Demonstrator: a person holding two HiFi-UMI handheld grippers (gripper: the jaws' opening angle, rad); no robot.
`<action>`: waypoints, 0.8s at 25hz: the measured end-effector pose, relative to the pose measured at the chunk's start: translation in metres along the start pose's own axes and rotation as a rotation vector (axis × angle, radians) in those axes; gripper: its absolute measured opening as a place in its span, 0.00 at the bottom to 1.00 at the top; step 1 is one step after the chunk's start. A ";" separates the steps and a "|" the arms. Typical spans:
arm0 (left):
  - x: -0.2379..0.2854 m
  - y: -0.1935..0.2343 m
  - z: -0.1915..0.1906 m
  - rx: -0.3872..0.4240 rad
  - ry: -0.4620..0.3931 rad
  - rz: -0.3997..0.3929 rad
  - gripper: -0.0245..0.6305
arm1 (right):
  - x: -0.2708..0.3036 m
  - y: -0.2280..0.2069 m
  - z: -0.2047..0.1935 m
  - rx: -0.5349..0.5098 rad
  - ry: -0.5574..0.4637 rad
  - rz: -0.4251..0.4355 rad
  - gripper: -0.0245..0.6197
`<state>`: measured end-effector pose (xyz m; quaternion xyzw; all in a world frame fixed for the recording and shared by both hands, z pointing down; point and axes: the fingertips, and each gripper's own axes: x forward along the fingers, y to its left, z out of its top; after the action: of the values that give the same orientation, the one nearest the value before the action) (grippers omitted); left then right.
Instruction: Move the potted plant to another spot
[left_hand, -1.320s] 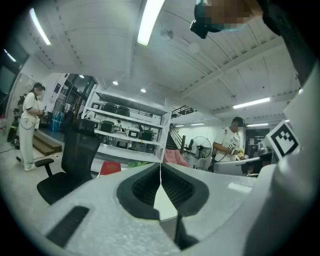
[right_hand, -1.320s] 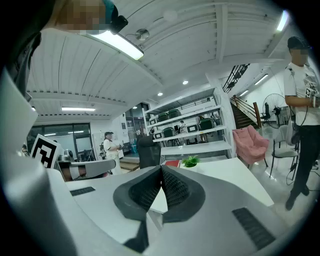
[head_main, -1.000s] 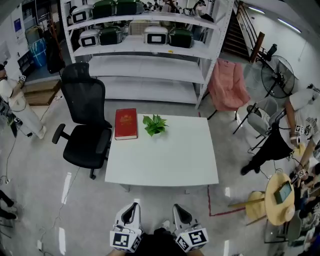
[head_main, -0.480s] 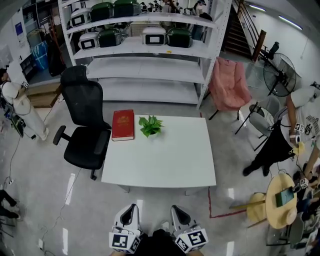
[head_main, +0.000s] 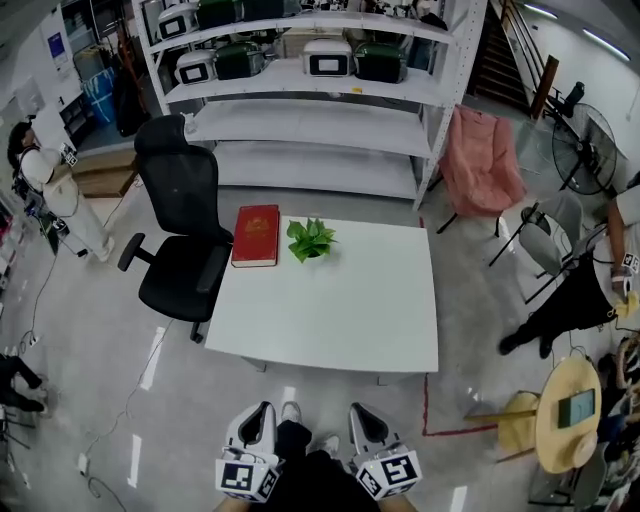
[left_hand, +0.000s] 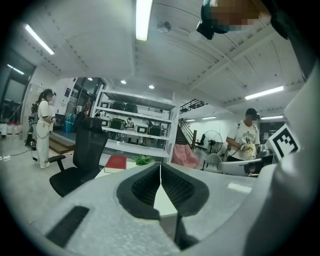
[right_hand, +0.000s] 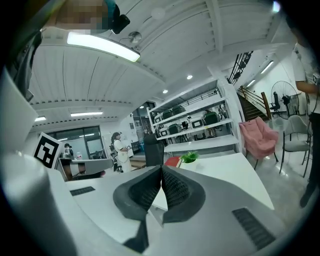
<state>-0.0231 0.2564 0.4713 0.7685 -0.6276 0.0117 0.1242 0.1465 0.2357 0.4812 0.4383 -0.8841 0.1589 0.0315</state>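
A small green potted plant (head_main: 311, 239) stands near the far left edge of the white table (head_main: 340, 310), just right of a red book (head_main: 256, 236). The plant also shows small and far off in the left gripper view (left_hand: 144, 160) and in the right gripper view (right_hand: 189, 157). Both grippers hang low at the bottom of the head view, well short of the table. My left gripper (head_main: 258, 428) is shut with nothing in it, its jaws touching. My right gripper (head_main: 366, 431) is shut and empty too.
A black office chair (head_main: 182, 235) stands at the table's left. White shelving (head_main: 300, 95) with appliances runs behind. A pink chair (head_main: 483, 168) sits back right, a round wooden table (head_main: 570, 418) at right. People stand at far left (head_main: 48, 195) and far right (head_main: 598, 285).
The head view has shifted: table, plant and book sit slightly lower and more to the right in frame. Both grippers stay shut at the bottom edge.
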 end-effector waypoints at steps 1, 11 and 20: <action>0.003 0.001 -0.001 -0.001 0.005 0.003 0.07 | 0.002 -0.002 -0.001 0.002 0.003 0.002 0.06; 0.076 0.012 0.004 -0.033 0.020 -0.050 0.07 | 0.058 -0.030 0.006 -0.025 0.036 -0.013 0.06; 0.152 0.074 0.030 -0.043 0.013 -0.061 0.07 | 0.153 -0.041 0.030 -0.066 0.078 -0.031 0.06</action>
<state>-0.0670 0.0902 0.4814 0.7842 -0.6032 -0.0008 0.1452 0.0868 0.0861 0.4927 0.4442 -0.8801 0.1459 0.0830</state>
